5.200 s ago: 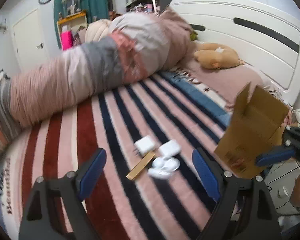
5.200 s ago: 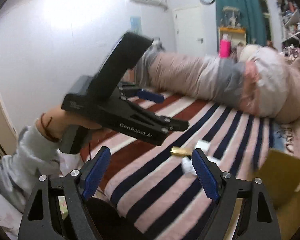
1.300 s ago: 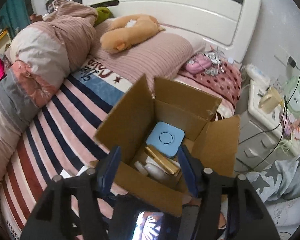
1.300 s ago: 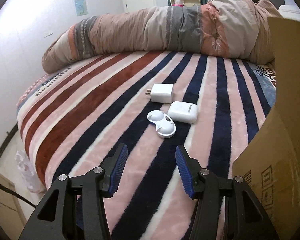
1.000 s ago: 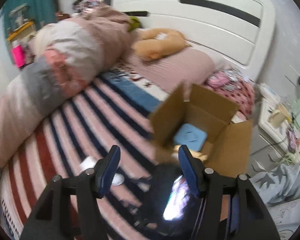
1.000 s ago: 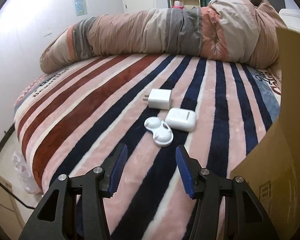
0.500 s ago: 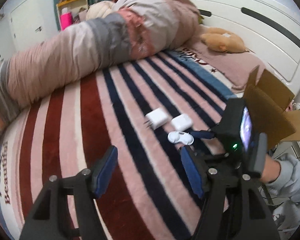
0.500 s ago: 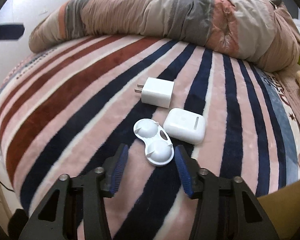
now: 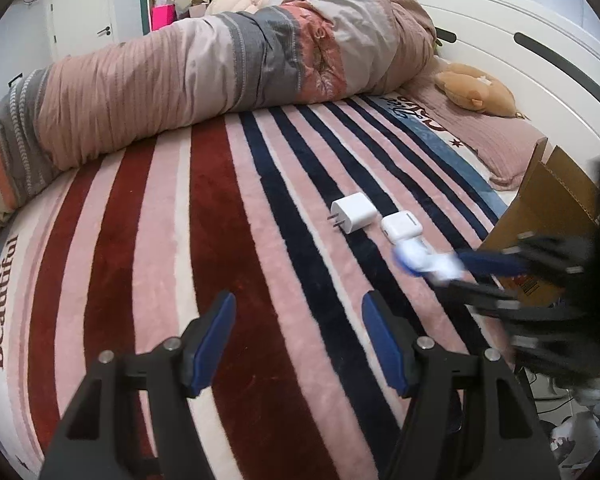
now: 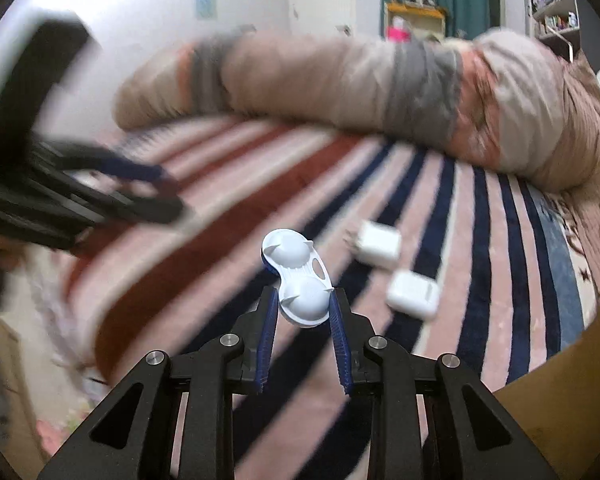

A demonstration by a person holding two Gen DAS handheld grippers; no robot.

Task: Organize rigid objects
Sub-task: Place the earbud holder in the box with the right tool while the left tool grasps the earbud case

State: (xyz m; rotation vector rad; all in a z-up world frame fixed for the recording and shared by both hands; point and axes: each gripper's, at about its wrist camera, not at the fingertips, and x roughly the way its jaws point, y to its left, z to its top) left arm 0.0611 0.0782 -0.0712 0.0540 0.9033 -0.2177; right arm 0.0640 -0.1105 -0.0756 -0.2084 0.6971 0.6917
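My right gripper is shut on a white contact lens case and holds it lifted above the striped bed. From the left wrist view the case shows blurred in the right gripper. A white charger plug and a white earbud case lie on the blanket; in the right wrist view the plug and the earbud case lie beyond the lifted case. My left gripper is open and empty over the blanket. An open cardboard box stands at the right bed edge.
A rolled duvet lies across the far side of the bed. A plush toy rests on the pillow by the white headboard. The left gripper's body shows blurred at the left of the right wrist view.
My right gripper has closed on the contact lens case and lifted it off the blanket. My left gripper has swung away from the box and over the bed.
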